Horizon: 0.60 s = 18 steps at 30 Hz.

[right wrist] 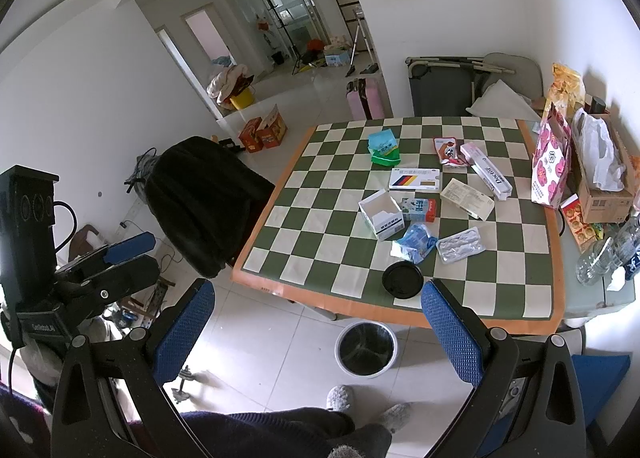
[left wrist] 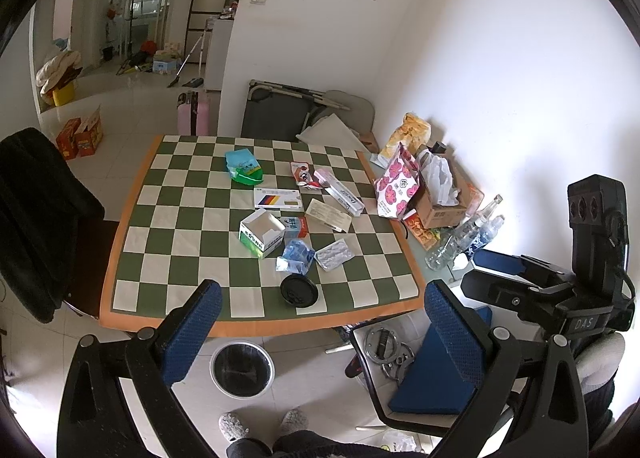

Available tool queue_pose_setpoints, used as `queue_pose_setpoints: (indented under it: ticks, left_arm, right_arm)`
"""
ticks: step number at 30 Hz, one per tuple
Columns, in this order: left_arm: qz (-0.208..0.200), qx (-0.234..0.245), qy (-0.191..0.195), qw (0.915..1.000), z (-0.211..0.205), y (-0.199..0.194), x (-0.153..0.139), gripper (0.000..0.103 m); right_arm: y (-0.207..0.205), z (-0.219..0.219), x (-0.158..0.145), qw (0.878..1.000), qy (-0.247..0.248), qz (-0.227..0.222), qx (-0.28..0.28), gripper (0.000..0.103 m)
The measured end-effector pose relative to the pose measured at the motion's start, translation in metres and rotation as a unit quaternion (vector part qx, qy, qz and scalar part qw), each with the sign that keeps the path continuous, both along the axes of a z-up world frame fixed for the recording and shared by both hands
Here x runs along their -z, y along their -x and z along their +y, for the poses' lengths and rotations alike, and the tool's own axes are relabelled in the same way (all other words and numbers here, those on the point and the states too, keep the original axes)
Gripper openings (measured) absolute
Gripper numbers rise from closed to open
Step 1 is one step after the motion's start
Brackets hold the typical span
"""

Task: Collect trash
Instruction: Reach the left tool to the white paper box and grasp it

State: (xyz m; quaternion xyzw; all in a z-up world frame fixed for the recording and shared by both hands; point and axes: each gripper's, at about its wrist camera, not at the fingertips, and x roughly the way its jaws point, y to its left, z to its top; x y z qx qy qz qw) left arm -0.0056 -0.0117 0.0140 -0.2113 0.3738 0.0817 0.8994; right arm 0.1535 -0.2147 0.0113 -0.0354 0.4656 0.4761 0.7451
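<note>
Left wrist view: both grippers (left wrist: pixel 320 334) (right wrist: pixel 318 332) spread wide and empty above bin (left wrist: pixel 242 369), black lid (left wrist: pixel 299 290) at table's (left wrist: pixel 256 324) near edge.

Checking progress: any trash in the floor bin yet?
No. In the right wrist view the bin on the floor shows only its bare dark inside, while the litter lies on the checkered table.

Bright daylight, soft shadows on right wall (left wrist: pixel 500 77); strong fisheye bending, black vignette at corners; focus sharp.

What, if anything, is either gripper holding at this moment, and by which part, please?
Nothing is held. The left gripper and right gripper are both open and empty, above the floor short of the checked green-and-cream table.
</note>
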Motion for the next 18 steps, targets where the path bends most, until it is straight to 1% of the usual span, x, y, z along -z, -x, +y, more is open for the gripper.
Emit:
queue_pose_setpoints:
  ticks: [7, 9, 10, 12, 14, 16, 18]
  left_arm:
    - [0.002, 0.003, -0.002, 1.0, 0.001, -0.004, -0.002, 0.103]
    - [0.012, -0.012, -0.02, 0.9997, 0.003, -0.009, -0.001, 0.103]
    - [0.02, -0.026, -0.041, 0.9986, 0.006, -0.012, 0.002, 0.103]
    - [0.045, -0.062, -0.088, 0.9932, 0.013, -0.022, 0.013, 0.103]
    - [0.075, -0.082, -0.115, 0.9871, 0.025, -0.038, 0.032, 0.103]
    - [0.104, -0.093, -0.118, 0.9832, 0.042, -0.053, 0.057, 0.103]
    - [0.135, -0.101, -0.115, 0.9789, 0.058, -0.071, 0.085, 0.103]
  right_arm:
    - [0.0, -0.001, 0.002, 1.0, -0.001, 0.0, 0.002, 0.103]
    - [-0.001, -0.001, 0.003, 1.0, -0.001, -0.001, 0.01, 0.103]
    - [0.002, 0.001, -0.002, 1.0, -0.001, -0.002, 0.019, 0.103]
    - [0.001, 0.003, 0.0, 0.999, 0.008, -0.008, 0.051, 0.103]
    - [-0.003, 0.005, 0.007, 0.996, 0.021, -0.011, 0.085, 0.103]
    - [-0.012, 0.008, 0.021, 0.991, 0.042, -0.008, 0.127, 0.103]
    - [-0.027, 0.009, 0.04, 0.983, 0.063, -0.003, 0.171, 0.103]
